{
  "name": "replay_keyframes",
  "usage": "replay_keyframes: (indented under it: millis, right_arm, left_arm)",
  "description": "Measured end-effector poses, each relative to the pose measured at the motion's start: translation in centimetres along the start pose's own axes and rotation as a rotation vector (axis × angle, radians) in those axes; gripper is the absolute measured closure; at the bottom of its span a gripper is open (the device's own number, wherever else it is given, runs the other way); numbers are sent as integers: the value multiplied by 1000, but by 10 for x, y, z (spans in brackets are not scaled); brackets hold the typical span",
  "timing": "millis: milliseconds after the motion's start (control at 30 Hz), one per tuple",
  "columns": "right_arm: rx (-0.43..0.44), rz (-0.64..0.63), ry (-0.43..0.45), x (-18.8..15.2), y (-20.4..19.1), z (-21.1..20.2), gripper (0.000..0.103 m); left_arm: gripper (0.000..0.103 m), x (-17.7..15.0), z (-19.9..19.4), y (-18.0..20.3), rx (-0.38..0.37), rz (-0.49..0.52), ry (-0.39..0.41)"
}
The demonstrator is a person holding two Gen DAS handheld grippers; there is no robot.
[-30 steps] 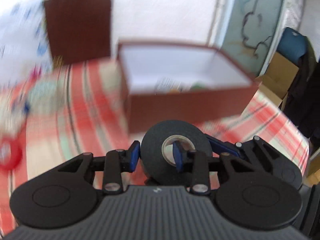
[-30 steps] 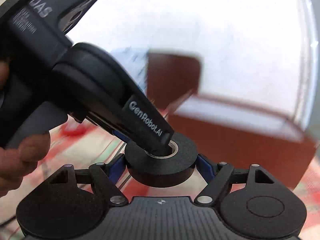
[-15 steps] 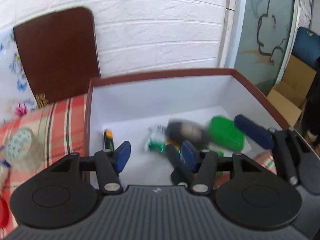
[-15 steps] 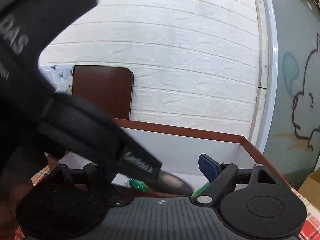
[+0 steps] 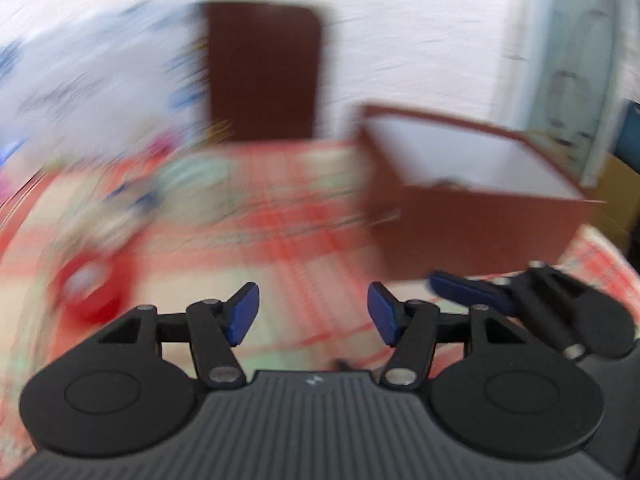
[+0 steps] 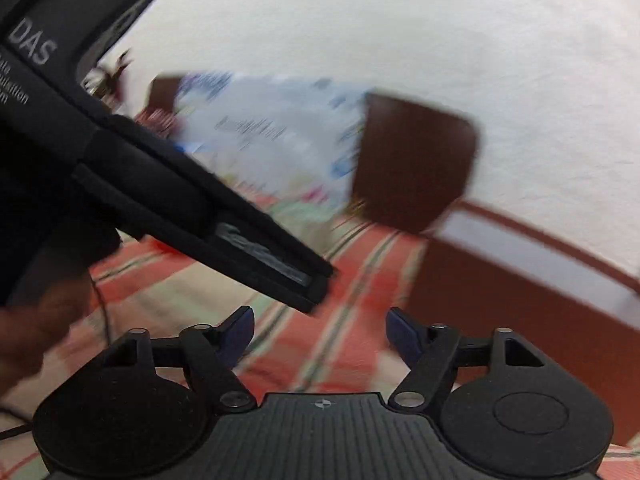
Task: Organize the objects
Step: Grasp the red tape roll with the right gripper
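both views are smeared with motion blur. the left gripper [image 5: 313, 318] hangs over the red checked cloth [image 5: 280, 236], its blue pads apart with only cloth showing between them, gripping nothing. ahead of it and off to its right sits the brown box [image 5: 472, 232], white inside, with something dark just peeking above the near wall; i cannot tell what. the right gripper's blue tip [image 5: 468, 290] pokes in just beside the left one's right finger, near the box's front corner. far ahead, a dark brown panel [image 5: 262, 72] stands upright against the white wall. to the left tongs' left there is a red blob [image 5: 90, 288] on the cloth, too blurred to name.

the right gripper [image 6: 320, 330] has nothing between its pads and the jaws are closing. the left tool's black body [image 6: 172, 204] crosses just above and ahead of its left finger, a hand [image 6: 36, 328] gripping it at the edge. the box [image 6: 520, 280] lies ahead to its right.
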State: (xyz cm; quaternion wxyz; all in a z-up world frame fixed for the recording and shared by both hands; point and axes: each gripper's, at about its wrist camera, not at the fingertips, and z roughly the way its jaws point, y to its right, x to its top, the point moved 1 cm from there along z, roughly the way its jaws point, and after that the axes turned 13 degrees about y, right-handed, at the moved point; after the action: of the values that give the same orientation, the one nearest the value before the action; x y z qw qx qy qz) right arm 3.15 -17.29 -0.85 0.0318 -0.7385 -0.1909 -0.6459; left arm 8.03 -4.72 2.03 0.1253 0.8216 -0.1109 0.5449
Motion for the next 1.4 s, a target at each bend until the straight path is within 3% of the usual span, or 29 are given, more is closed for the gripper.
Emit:
replay_keyframes:
  millis: [167, 200, 233, 300, 333, 467, 567, 700, 867, 1000, 1033, 1067, 1133, 1200, 1300, 1400]
  right_arm:
    - [185, 38, -98, 15, -54, 39, 37]
    - [210, 44, -105, 17, -68, 49, 37]
    - [234, 48, -104, 21, -77, 62, 36]
    - [268, 52, -106, 23, -86, 109, 34]
    - [280, 59, -119, 25, -94, 129, 33]
    - [271, 82, -169, 34, -105, 165, 27]
    - [276, 105, -175, 38, -103, 175, 31]
    - [260, 92, -172, 32, -97, 159, 31]
    - [198, 79, -186, 13, -70, 102, 31]
    - [68, 101, -218, -8, -22, 39, 31]
    - [17, 109, -226, -13, -8, 23, 31]
    - [-38, 121, -234, -19, 6, 10, 31]
    - [-164, 153, -244, -28, 32, -15, 31]
    - [-272, 196, -248, -35, 51, -34, 30]
    - [-310, 238, -239, -40, 64, -53, 21]
    - [-301, 228, -236, -46, 63, -60, 21]
  left_arm:
    - [41, -30, -12, -119, 402, -78, -23]
    - [37, -39, -15, -140, 474, -104, -28]
    - [36, -43, -26, -159, 498, -153, 28]
    - [36, -48, -45, -186, 443, -331, 127]
    - [36, -49, -45, -192, 440, -363, 142]
    - [33, -44, -38, -189, 461, -341, 157]
    - [32, -46, -37, -192, 450, -357, 152]
    - [31, -49, -41, -185, 456, -328, 145]
    - [28, -49, -39, -179, 460, -289, 128]
    - [25, -43, -24, -157, 489, -169, 38]
    - [25, -40, -21, -146, 466, -151, 16]
    - [26, -36, -19, -131, 391, -163, 10]
    - [28, -26, -13, -91, 203, -181, -9]
    - [31, -16, -2, -39, 29, -134, -52]
    - [37, -8, 16, 34, -185, -66, -139]
    - [40, -6, 30, 86, -286, -5, -198]
